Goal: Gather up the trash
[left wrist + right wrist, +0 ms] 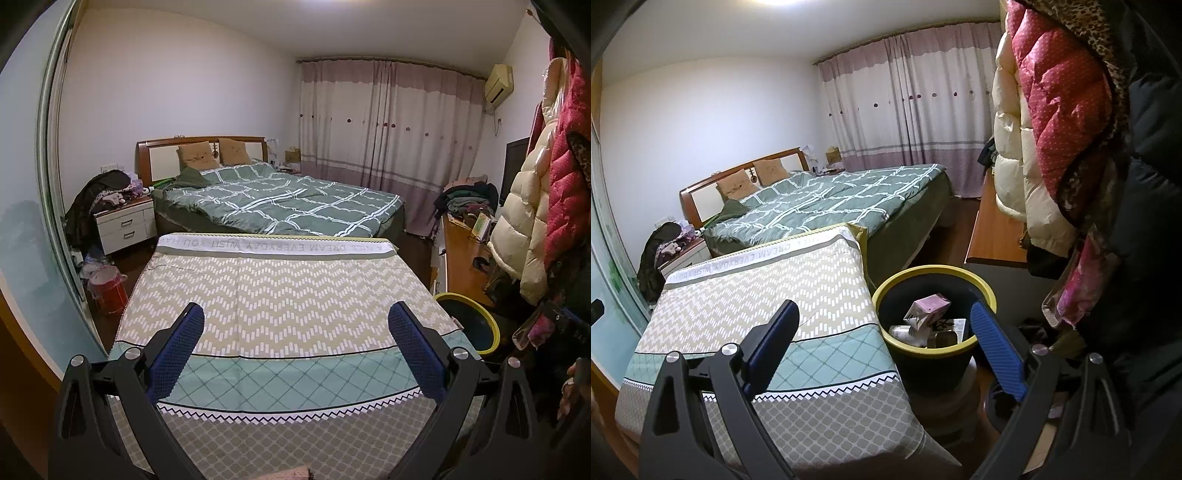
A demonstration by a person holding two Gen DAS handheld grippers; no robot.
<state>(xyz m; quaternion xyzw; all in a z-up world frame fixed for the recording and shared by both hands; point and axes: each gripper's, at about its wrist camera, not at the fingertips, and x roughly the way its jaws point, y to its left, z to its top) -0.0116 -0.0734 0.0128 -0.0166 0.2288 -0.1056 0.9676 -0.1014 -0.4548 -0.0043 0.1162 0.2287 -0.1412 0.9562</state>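
two empty grippers by the trash bin

the big bed [280,199] with the green checked blanket sits far behind the trash bin [936,349]. closer in, just left of the bin, is a table with a zigzag cloth [768,295]. puffy coats [1052,122] hang above the bin on its right side.

the bin is dark with a yellow rim. inside it lie a small pink box [927,308], a little bottle [903,331] and some other bits that are hard to make out.

the left gripper [295,330] hangs over the cloth, left of the bin, with its blue fingers spread wide and nothing between them. the right gripper [884,325] is right over the near rim of the bin, also spread wide and holding nothing.
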